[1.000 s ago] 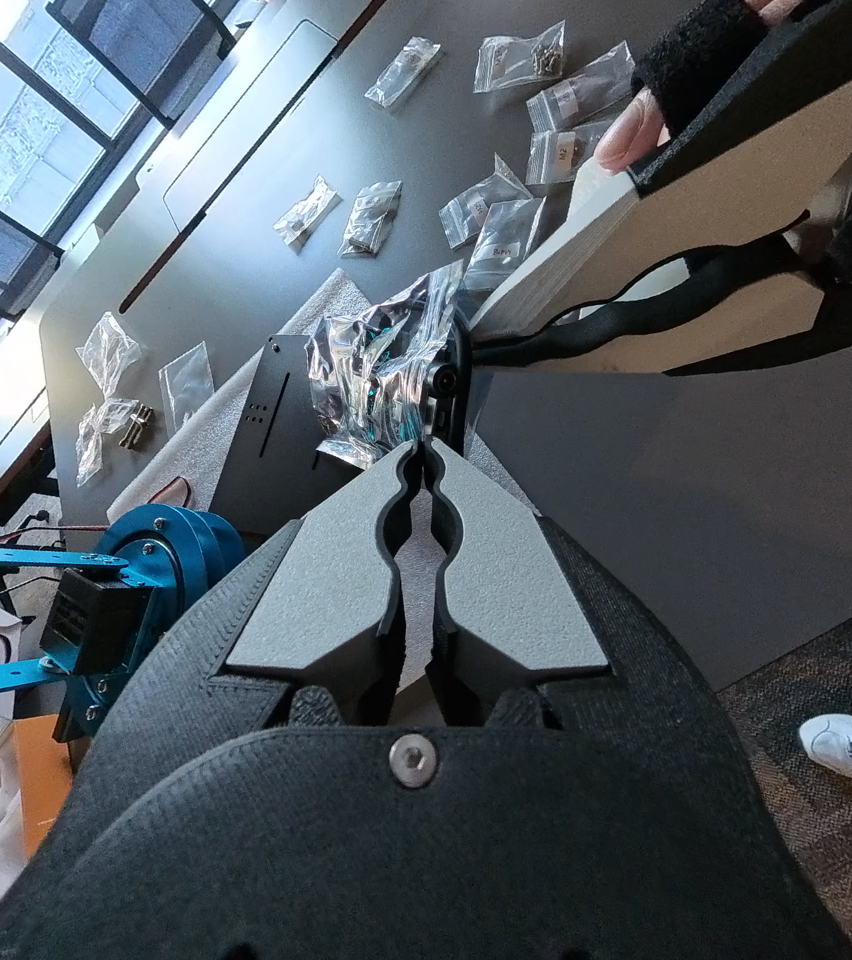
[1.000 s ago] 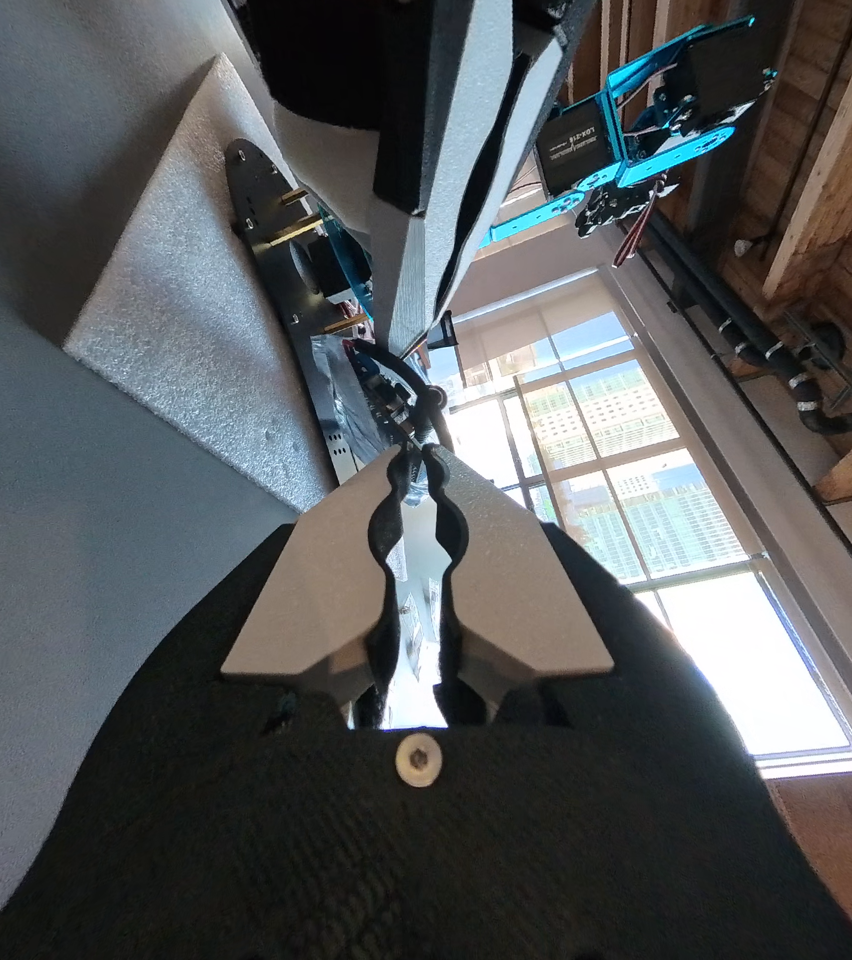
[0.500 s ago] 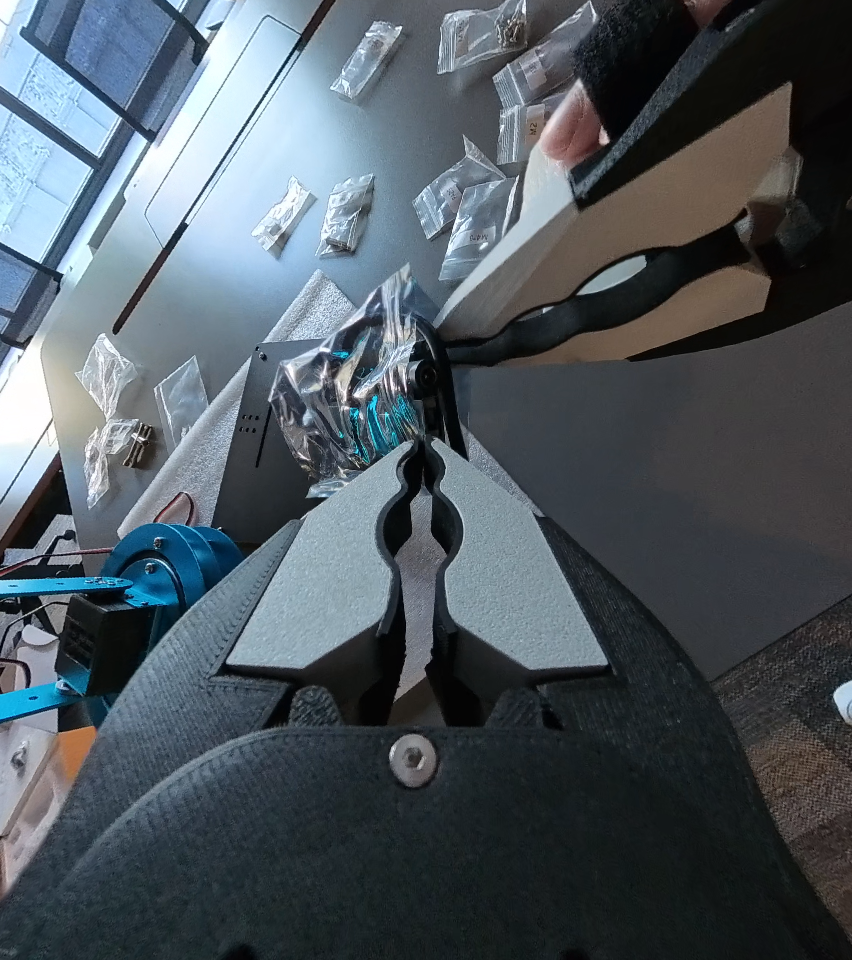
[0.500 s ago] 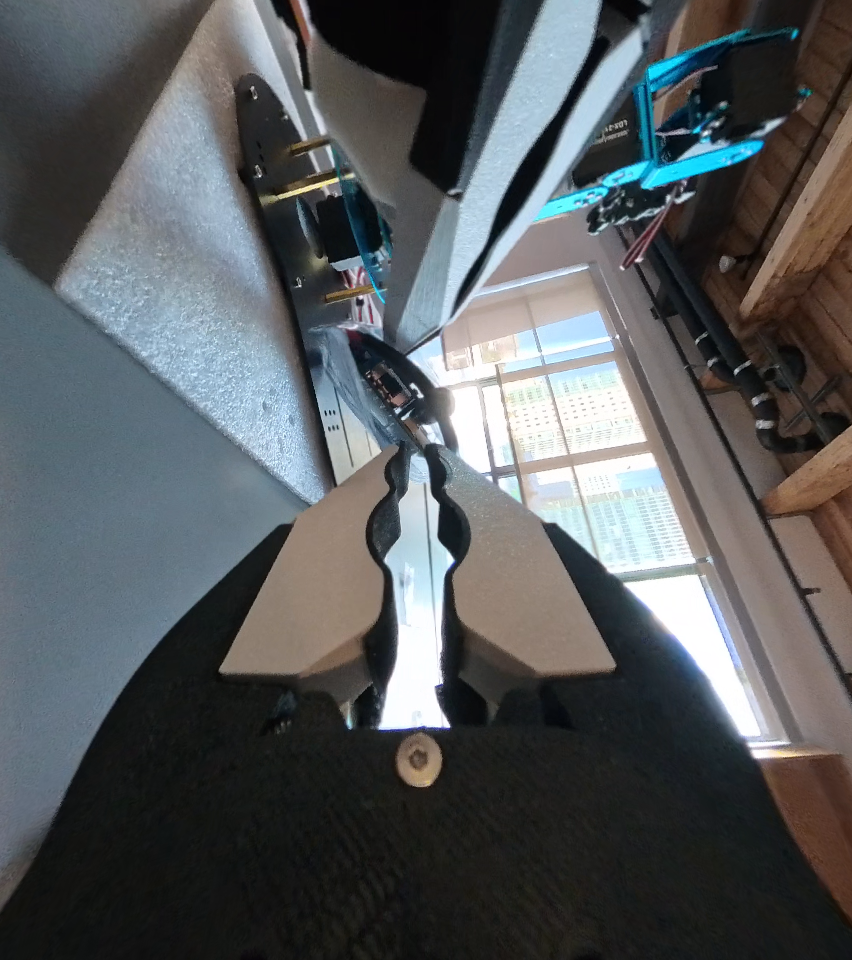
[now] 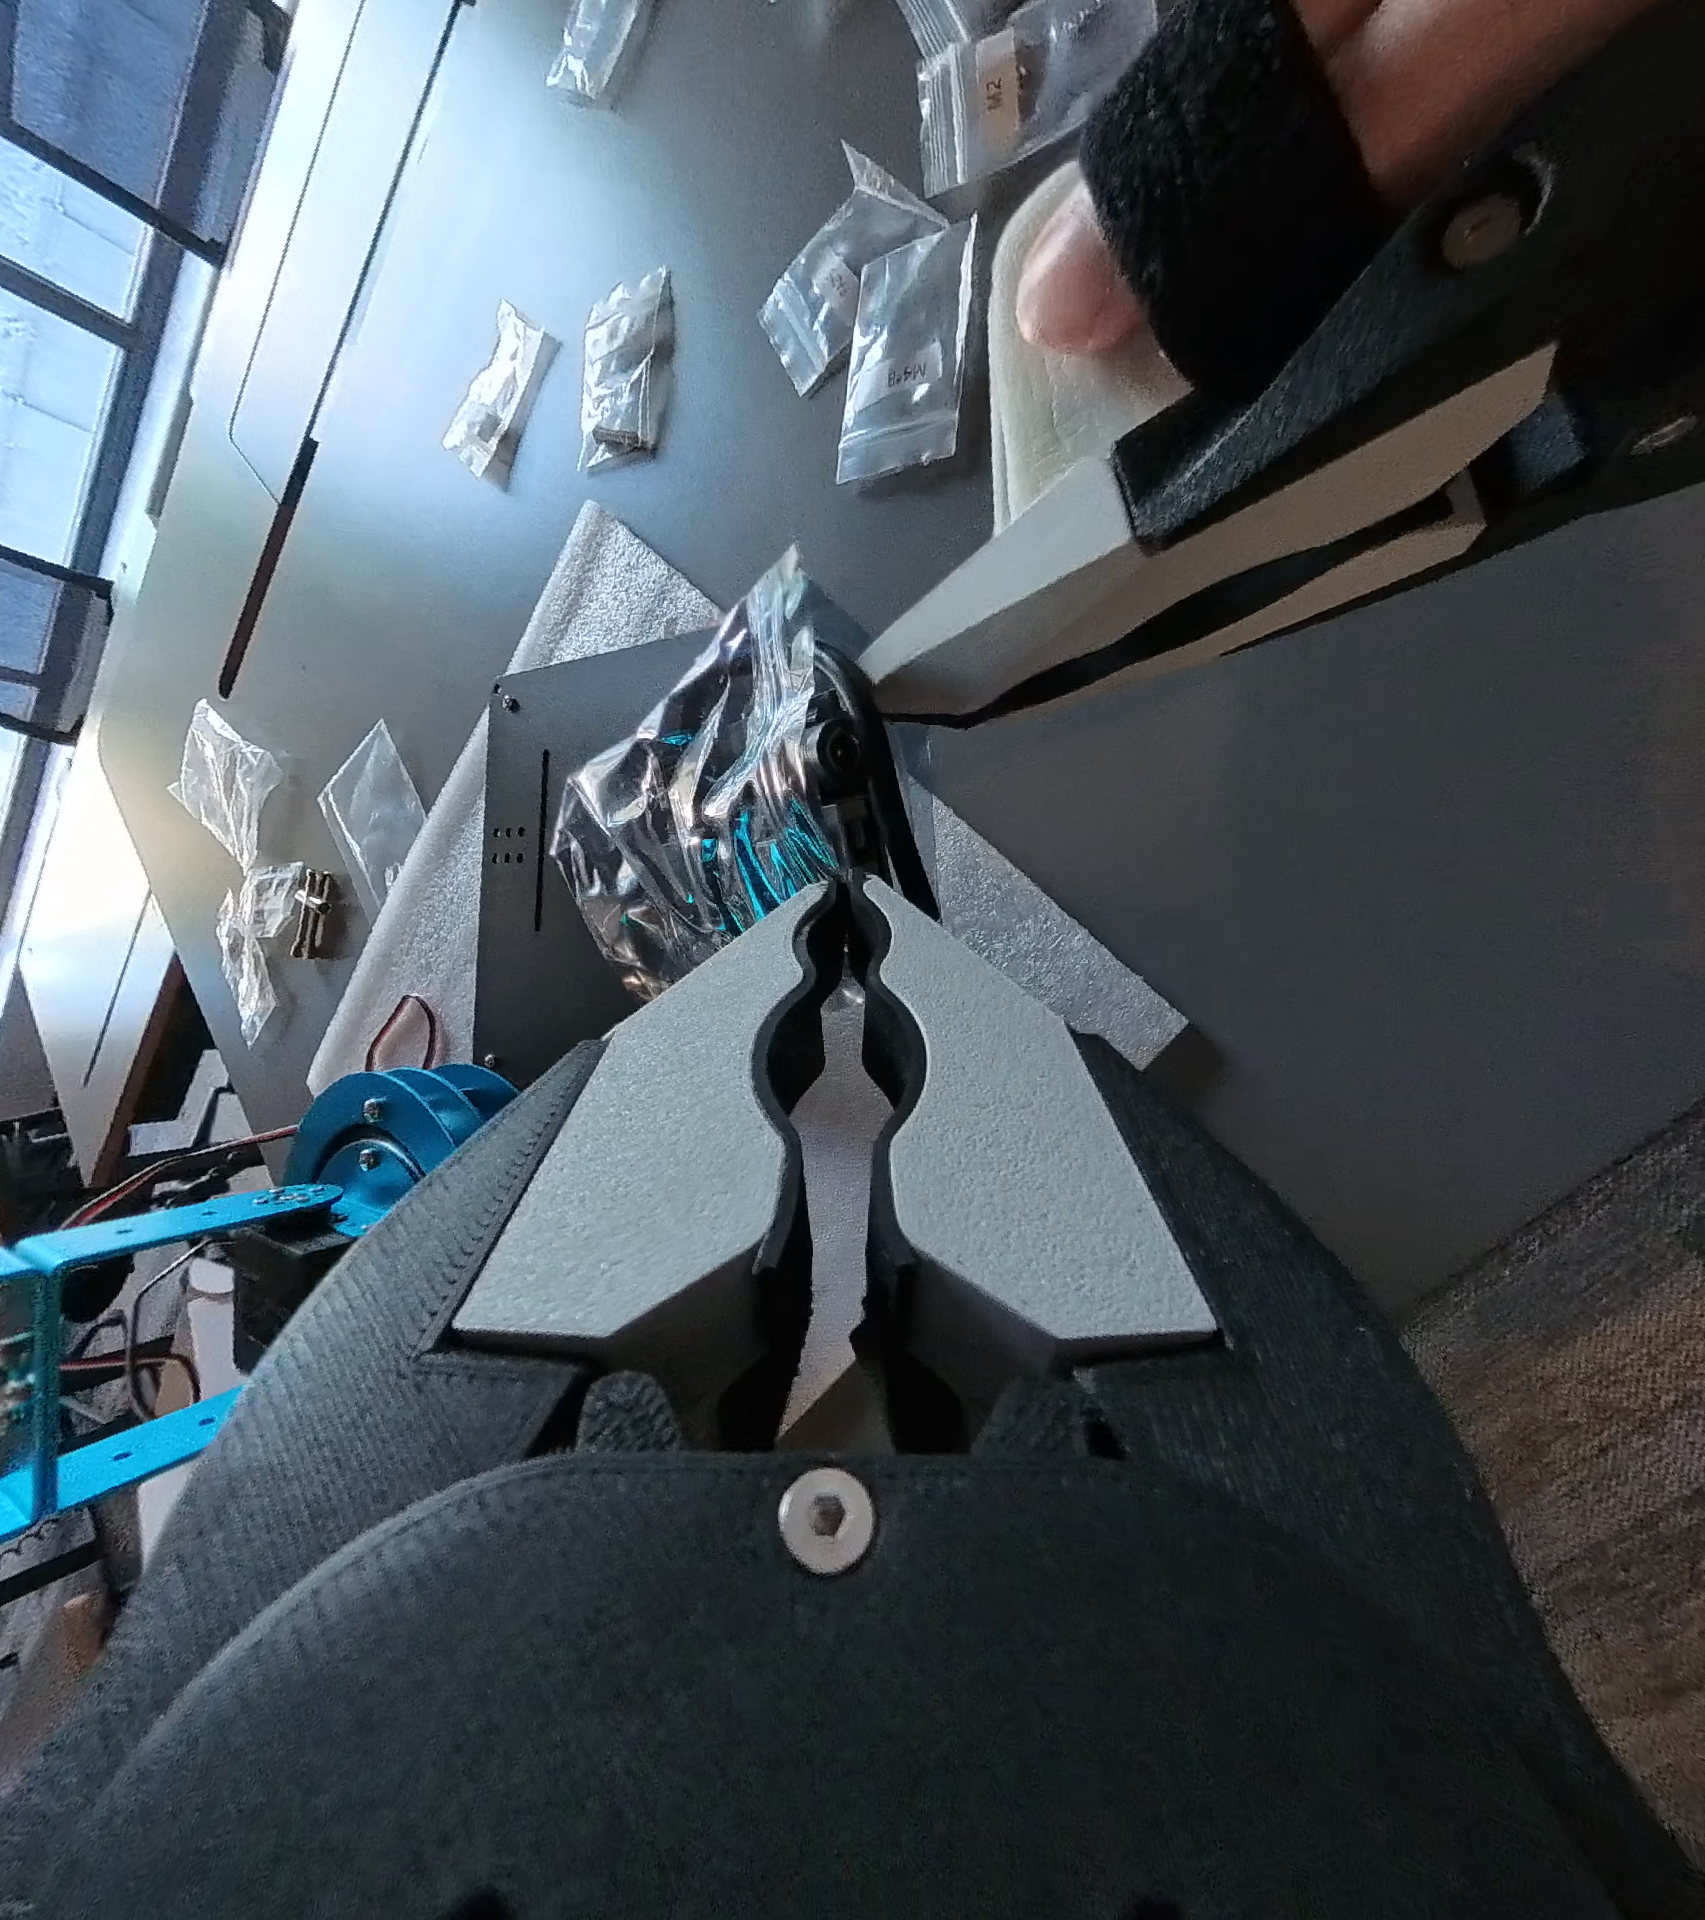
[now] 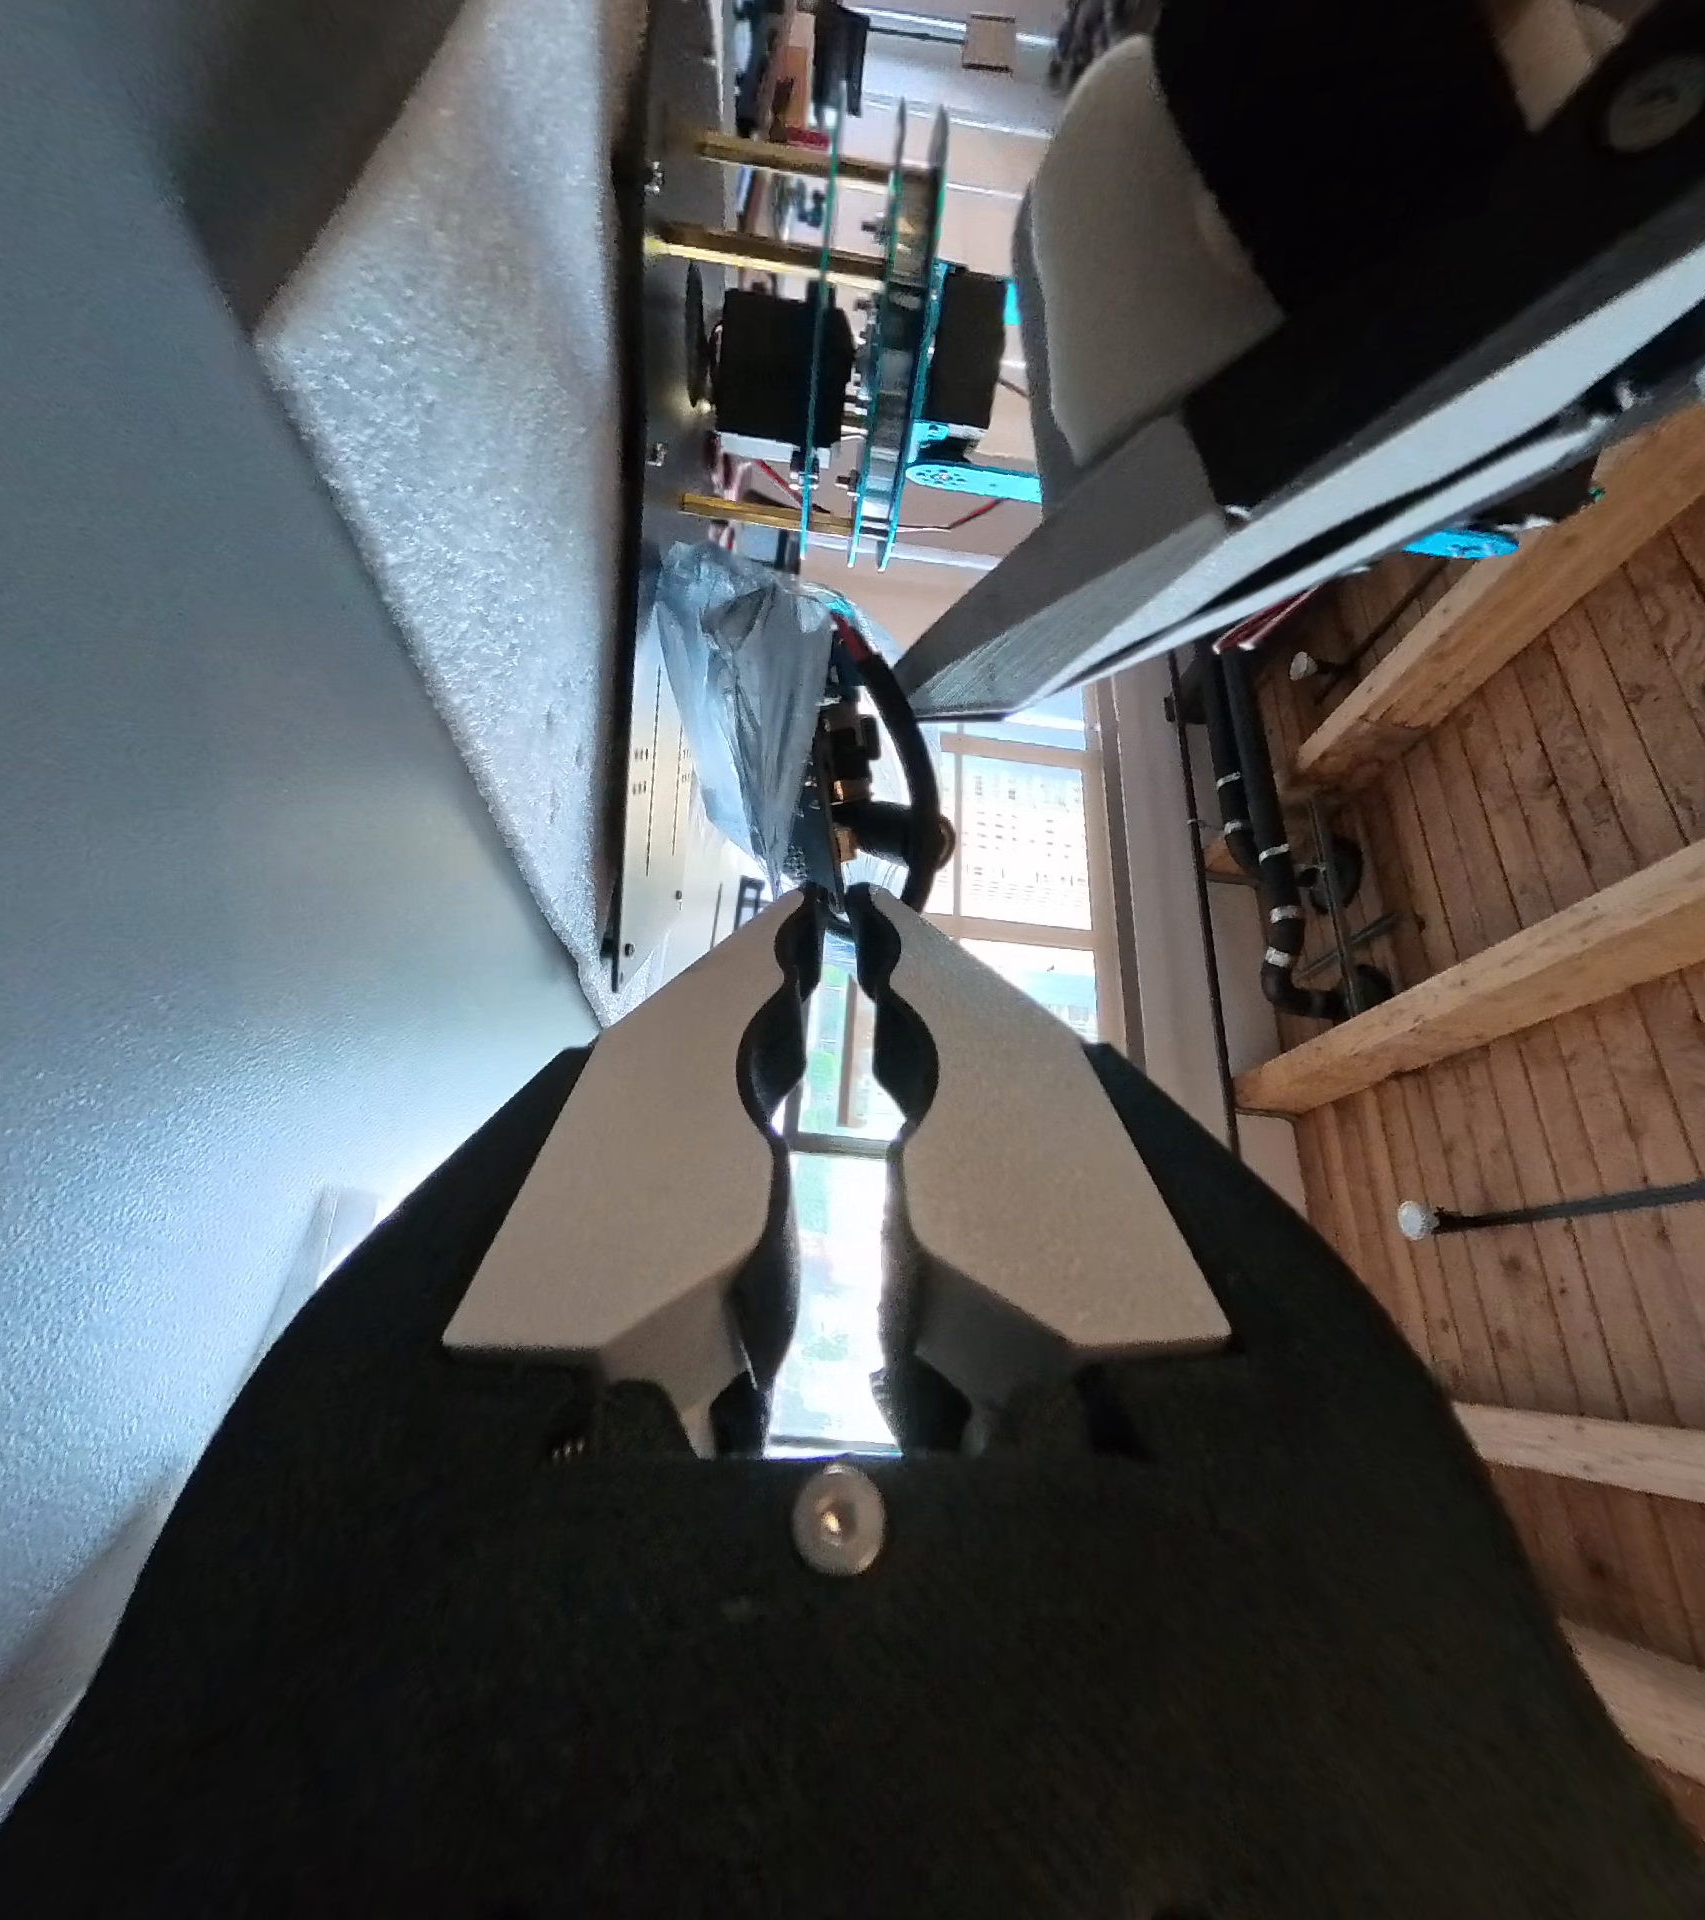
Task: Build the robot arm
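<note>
A crinkled clear plastic bag (image 5: 692,831) with blue parts and a black cable loop (image 5: 874,790) inside hangs over a black metal plate (image 5: 515,862). My left gripper (image 5: 846,896) is shut on the bag's lower edge beside the cable. My right gripper (image 5: 879,688) comes in from the upper right, held by a hand in a black glove, and pinches the bag's top edge. In the right wrist view the right gripper (image 6: 832,896) is shut on the bag (image 6: 744,717), and the left gripper (image 6: 931,681) meets the cable loop (image 6: 915,758) from above.
The plate lies on a white foam sheet (image 5: 599,582) on a grey table (image 5: 1347,883). Several small bags of hardware (image 5: 905,353) lie farther off. A blue robot arm base (image 5: 391,1122) and a black servo on teal plates (image 6: 775,364) stand at the plate's end. My left and right fingertips are right by each other. Left tips and right tips are each some 20 centimeters from the black metal plate (image 5: 515,862).
Both grippers kept their hold on the bag. The right gripper has swung round, so its view now shows the servo and wooden ceiling. The bag sits closer over the plate.
</note>
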`<state>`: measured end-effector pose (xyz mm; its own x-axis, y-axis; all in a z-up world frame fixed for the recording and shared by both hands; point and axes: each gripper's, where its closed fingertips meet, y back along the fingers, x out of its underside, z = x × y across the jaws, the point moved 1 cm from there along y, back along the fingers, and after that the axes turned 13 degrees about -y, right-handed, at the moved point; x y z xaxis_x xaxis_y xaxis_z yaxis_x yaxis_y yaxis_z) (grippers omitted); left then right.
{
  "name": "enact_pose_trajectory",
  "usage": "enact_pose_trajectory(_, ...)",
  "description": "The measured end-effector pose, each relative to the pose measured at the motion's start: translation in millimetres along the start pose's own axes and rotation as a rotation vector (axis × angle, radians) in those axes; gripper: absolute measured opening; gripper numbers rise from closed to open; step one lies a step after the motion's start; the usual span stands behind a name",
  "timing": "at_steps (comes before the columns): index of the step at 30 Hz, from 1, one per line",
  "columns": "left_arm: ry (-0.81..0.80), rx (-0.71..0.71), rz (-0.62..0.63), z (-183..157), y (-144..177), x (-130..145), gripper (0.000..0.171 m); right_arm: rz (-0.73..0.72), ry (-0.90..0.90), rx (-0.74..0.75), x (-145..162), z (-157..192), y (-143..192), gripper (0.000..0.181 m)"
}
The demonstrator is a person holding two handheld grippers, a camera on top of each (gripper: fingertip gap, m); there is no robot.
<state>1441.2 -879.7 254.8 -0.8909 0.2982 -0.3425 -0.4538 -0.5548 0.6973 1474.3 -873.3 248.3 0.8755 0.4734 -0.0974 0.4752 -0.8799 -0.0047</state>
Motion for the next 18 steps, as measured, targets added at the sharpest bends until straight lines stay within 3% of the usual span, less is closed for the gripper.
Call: enact_pose_trajectory(18, 0.016, 0.115, -0.037, 1.1, 0.0, 0.8, 0.0, -0.006, -0.073, 0.005, 0.9, 0.5, -5.4, 0.007)
